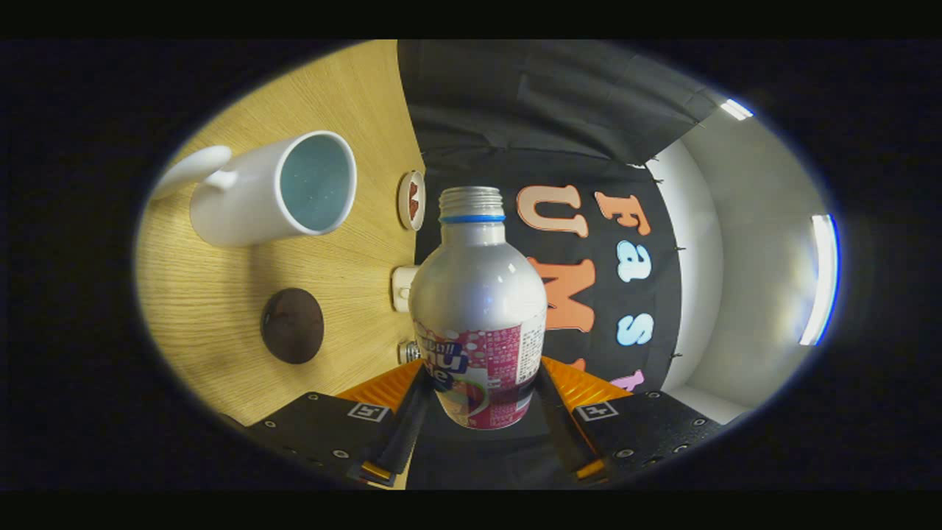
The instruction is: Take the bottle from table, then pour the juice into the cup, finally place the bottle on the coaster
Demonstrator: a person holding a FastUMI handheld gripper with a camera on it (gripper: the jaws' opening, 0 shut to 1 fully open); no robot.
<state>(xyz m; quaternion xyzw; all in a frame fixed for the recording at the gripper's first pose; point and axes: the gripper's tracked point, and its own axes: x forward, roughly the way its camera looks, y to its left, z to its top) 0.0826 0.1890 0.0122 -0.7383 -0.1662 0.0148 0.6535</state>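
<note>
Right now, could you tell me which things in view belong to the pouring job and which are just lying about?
For the job:
- bottle, uncapped, clamped between the gripper fingers
- white cup on the table
- dark round coaster, near the cup

Lying about:
- small round disc by the table's edge
- white fitting beside the bottle
- small metal piece below it

— Are we reading any words here?
— We are seeing small print on the bottle (478,294), which the gripper (480,372) is clamping, but nothing legible. Square coded markers (368,411) are sitting left and right of it.
</note>
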